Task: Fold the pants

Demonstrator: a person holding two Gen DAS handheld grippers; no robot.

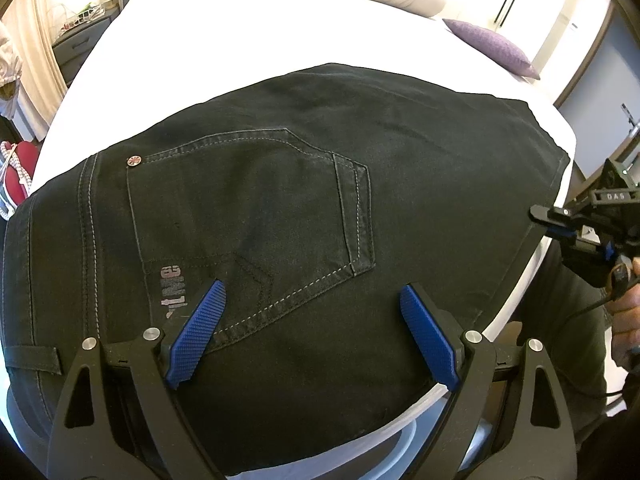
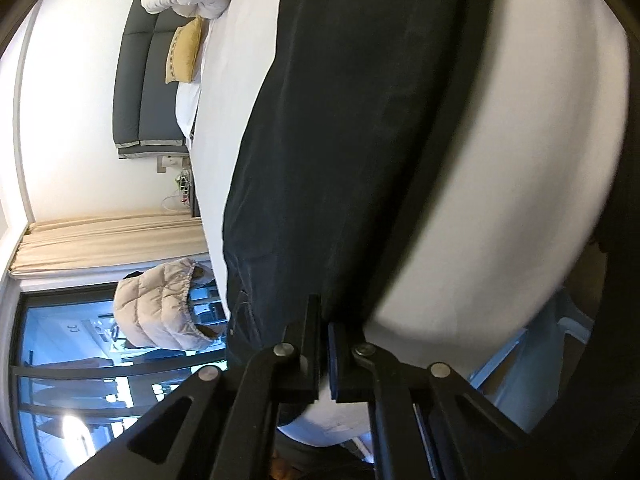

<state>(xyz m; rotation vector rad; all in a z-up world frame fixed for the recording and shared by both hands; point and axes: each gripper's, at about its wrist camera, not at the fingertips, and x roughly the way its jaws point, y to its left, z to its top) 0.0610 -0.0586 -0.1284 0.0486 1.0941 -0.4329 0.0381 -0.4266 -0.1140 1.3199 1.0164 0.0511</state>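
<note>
The black jeans (image 1: 280, 208) lie flat on the white bed (image 1: 240, 40), filling the middle. My left jaws (image 1: 312, 316) hang open above them. My right jaws (image 2: 325, 344) are closed at the jeans' edge; I can't tell if they pinch cloth. I should lift slowly.

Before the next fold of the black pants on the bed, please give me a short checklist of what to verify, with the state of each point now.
1. Pants lie flat on the bed: ok.
2. Left gripper open above the back pocket: ok.
3. Right gripper shut: ok.
4. Right gripper holds fabric: cannot tell.
5. Purple pillow away from the pants: ok.
</note>
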